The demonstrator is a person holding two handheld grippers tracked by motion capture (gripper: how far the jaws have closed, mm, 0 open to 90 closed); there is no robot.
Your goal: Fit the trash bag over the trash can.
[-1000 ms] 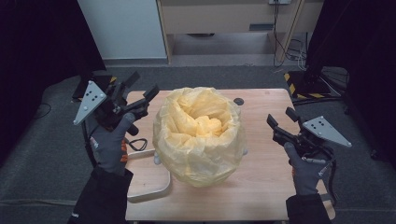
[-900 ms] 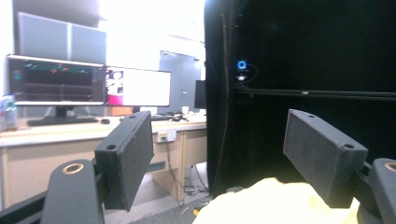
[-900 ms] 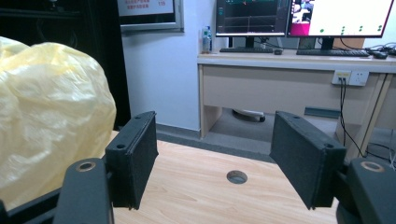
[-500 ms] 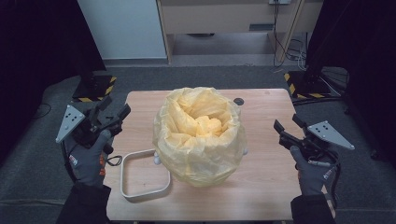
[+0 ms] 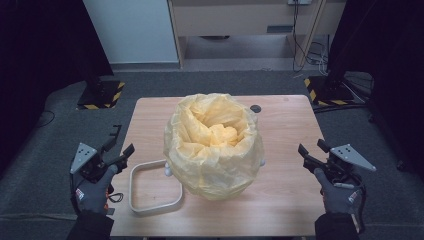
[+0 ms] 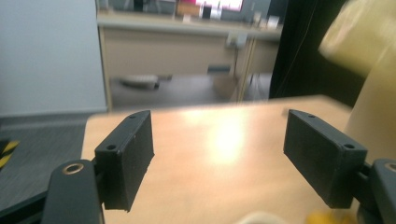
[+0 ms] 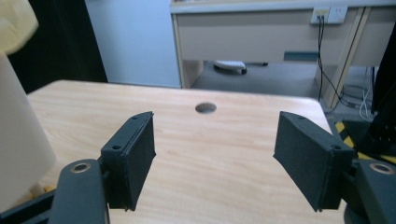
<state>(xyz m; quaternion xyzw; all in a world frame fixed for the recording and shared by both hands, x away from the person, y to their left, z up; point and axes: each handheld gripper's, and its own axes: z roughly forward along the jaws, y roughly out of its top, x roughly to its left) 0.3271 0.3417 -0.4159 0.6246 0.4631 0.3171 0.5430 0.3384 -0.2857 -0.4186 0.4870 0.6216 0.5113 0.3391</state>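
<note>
Crinkled yellow plastic bag (image 5: 214,145) lining bin stands mid-table, white rectangular frame (image 5: 155,187) just beside. Your left gripper (image 5: 117,142) and right gripper (image 5: 312,152) flank it, jaws spread, empty. Risk: careless pinch tears thin film or tips bin.

Yellow bag (image 5: 214,145) blocks table (image 5: 290,130) ctr; white frame (image 5: 154,187) front-left; right side free.

The bag-lined bin (image 5: 214,145) stands at the middle of the table (image 5: 285,130). Left of the bin, touching its base, a rectangular frame (image 5: 155,192) lies flat on the table. Behind the bin to its right sits a cable hole (image 5: 256,108).
</note>
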